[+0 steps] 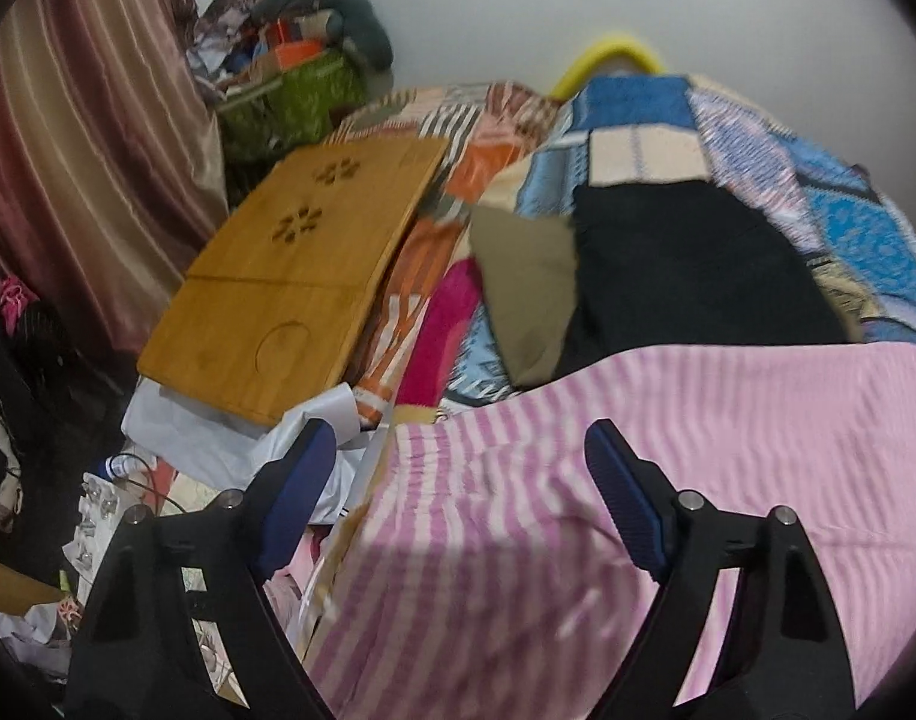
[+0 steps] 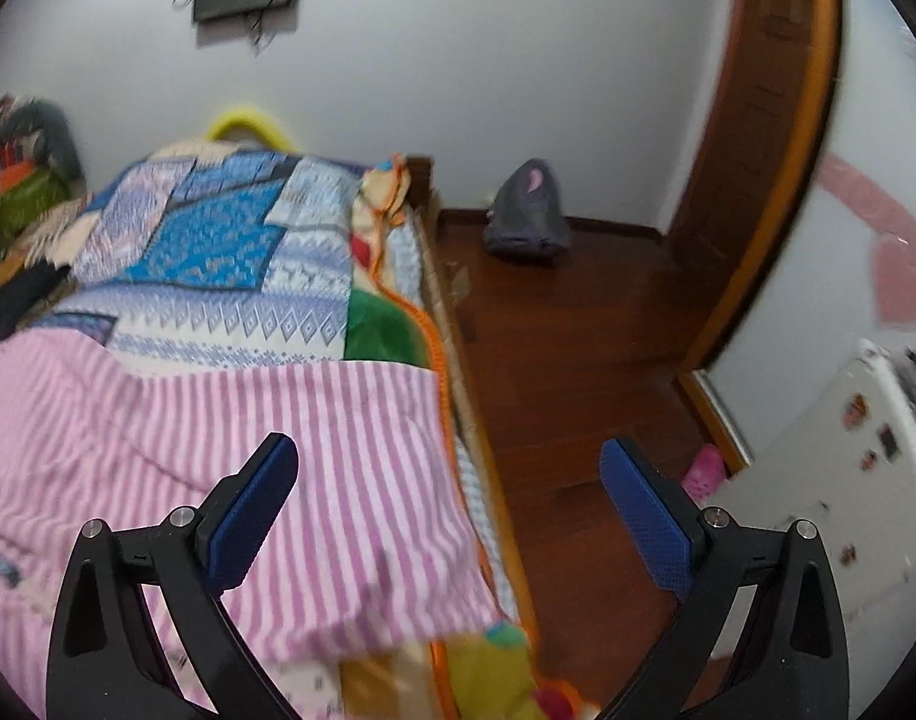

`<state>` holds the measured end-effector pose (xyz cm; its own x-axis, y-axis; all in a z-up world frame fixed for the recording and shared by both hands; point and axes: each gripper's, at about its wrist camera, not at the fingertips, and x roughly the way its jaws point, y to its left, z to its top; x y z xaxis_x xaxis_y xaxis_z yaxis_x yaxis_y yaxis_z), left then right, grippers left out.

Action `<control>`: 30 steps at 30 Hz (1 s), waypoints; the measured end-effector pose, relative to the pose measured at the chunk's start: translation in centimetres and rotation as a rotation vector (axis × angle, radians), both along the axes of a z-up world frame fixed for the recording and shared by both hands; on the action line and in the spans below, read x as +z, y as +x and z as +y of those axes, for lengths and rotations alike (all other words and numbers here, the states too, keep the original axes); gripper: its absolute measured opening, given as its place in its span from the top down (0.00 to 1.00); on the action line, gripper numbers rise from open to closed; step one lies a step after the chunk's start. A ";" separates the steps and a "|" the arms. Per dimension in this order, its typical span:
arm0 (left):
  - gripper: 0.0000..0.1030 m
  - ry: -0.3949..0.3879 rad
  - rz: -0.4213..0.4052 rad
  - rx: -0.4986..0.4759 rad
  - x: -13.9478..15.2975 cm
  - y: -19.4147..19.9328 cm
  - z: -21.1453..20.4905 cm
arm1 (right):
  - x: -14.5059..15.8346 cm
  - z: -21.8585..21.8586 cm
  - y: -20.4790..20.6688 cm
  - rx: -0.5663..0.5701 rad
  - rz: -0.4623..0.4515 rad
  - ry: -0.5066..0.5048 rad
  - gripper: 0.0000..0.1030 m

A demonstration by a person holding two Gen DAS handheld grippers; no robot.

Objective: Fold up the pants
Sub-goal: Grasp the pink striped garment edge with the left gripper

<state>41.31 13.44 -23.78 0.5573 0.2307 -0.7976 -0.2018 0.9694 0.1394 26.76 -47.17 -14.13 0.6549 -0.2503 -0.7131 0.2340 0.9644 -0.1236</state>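
The pants (image 1: 637, 468) lie spread on the bed (image 2: 230, 276), at its near end. Behind the pants, a dark garment (image 1: 697, 276) lies on the bed; left of the pants rests a wooden board (image 1: 290, 276). Right of the bed, a bag (image 2: 526, 216) sits on the floor (image 2: 571, 372) against the wall.

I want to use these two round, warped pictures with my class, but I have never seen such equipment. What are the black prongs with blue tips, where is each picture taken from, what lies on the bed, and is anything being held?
No robot here: a person holds a two-finger clamp in each hand, with a wide-angle camera on each looking along its fingers. One picture looks out from the left gripper, the other from the right gripper. The blue parts are the finger pads.

On the bed, over a blue patterned patchwork blanket, lie the pink-and-white striped pants, spread out. Behind them lie a black folded garment and an olive-brown cloth. A wooden lap tray with cut-out flower shapes sits to the left.

Both clamps are open and hold nothing.
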 end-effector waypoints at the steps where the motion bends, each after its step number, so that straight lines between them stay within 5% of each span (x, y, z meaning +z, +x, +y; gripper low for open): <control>1: 0.18 0.002 0.011 0.005 -0.5 0.2 0.2 | -0.6 -0.2 0.7 0.010 0.006 0.001 0.05; 7: 0.18 0.001 0.108 0.080 -4.3 2.5 2.3 | -6.1 -1.7 7.6 0.088 0.110 0.024 0.06; 13: 0.47 -0.063 0.205 0.137 -7.9 3.7 3.7 | -10.0 -3.9 10.8 0.109 0.208 0.077 0.17; 16: 0.60 -0.040 0.197 0.144 -7.8 4.0 3.4 | -9.9 -3.9 10.4 0.162 0.190 0.110 0.32; 18: 0.68 -0.001 0.184 0.150 -7.5 3.9 2.9 | -9.7 -3.6 9.8 0.198 0.184 0.144 0.61; 19: 0.68 0.005 0.178 0.156 -7.3 3.8 2.8 | -9.7 -3.2 9.8 0.205 0.183 0.147 0.65; 22: 0.71 0.013 0.133 0.171 -6.1 3.4 2.8 | -9.0 -1.5 8.9 0.178 0.167 0.027 0.92; 30: 0.76 0.071 0.051 0.164 -2.3 4.5 3.3 | -7.9 -3.9 8.4 0.057 0.141 -0.008 0.98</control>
